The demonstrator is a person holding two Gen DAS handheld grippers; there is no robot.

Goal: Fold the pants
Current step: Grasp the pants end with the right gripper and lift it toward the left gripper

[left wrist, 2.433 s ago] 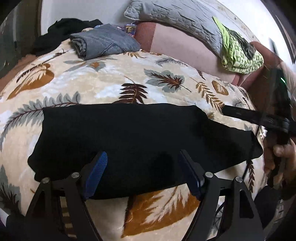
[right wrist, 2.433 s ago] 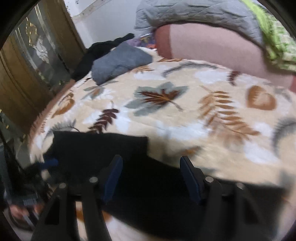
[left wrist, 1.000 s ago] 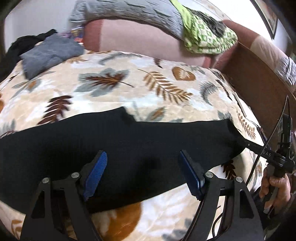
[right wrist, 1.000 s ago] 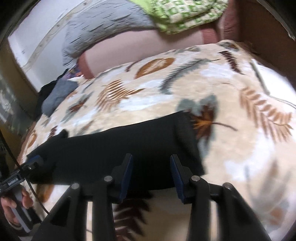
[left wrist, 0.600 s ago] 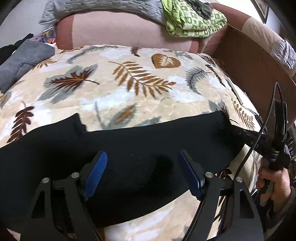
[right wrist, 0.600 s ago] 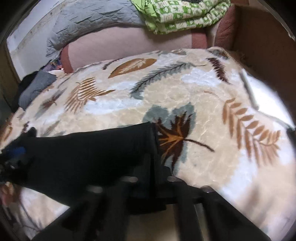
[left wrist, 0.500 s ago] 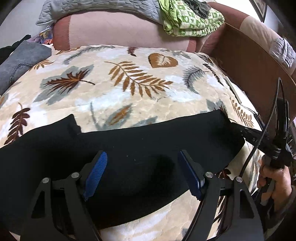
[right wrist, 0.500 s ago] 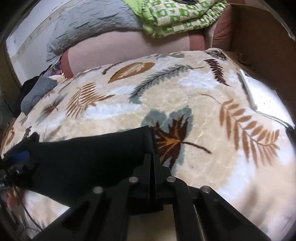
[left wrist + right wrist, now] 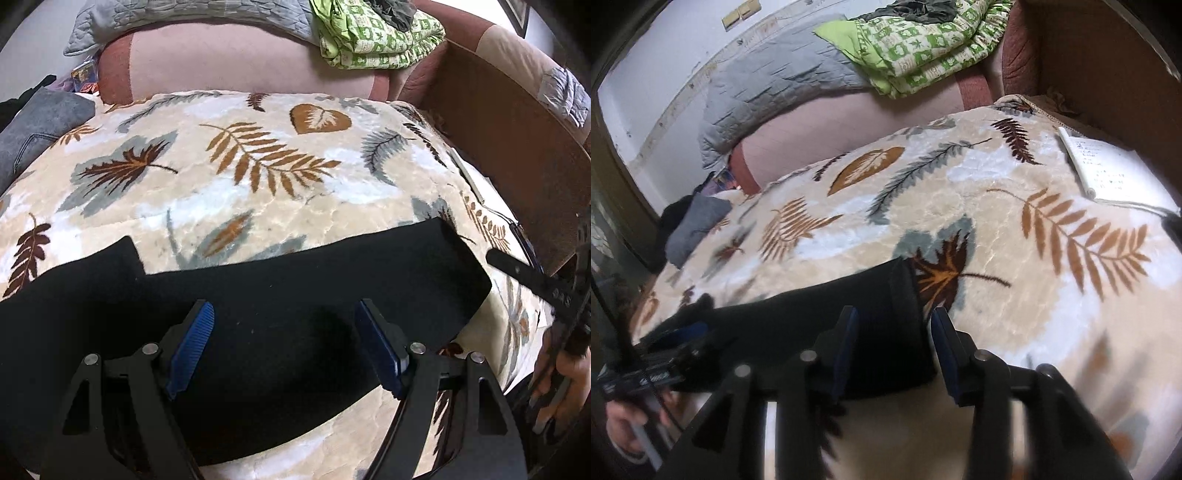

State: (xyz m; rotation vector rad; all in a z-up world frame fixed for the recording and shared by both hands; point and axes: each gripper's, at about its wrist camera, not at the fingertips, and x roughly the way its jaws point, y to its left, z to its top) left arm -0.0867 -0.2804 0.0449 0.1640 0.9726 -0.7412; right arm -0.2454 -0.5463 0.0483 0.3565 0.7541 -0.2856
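Observation:
Black pants (image 9: 295, 280) lie flat in a long strip across a leaf-patterned blanket (image 9: 258, 206). My left gripper (image 9: 284, 310) hovers open over the middle of the strip, its blue pads well apart with nothing between them. The right gripper (image 9: 894, 317) is at the strip's right end (image 9: 901, 295); its jaws are opening and the hem lies under the gap, not pinched. From the left wrist, the right gripper's finger (image 9: 517, 269) shows beside that end, with a hand (image 9: 561, 369) on its handle. The left gripper (image 9: 676, 332) shows at the far left of the right wrist view.
A wooden bed frame (image 9: 517, 147) borders the right side. A green patterned quilt (image 9: 369, 37) and a grey quilt (image 9: 768, 85) lie on the pink bolster at the back. Folded grey clothes (image 9: 37, 125) sit far left. A white notebook (image 9: 1108, 166) lies near the right edge.
Both grippers travelled rightward along the pants. The right gripper pinched shut at the pants' right end half a second ago; its jaws now stand apart. The left gripper stayed open.

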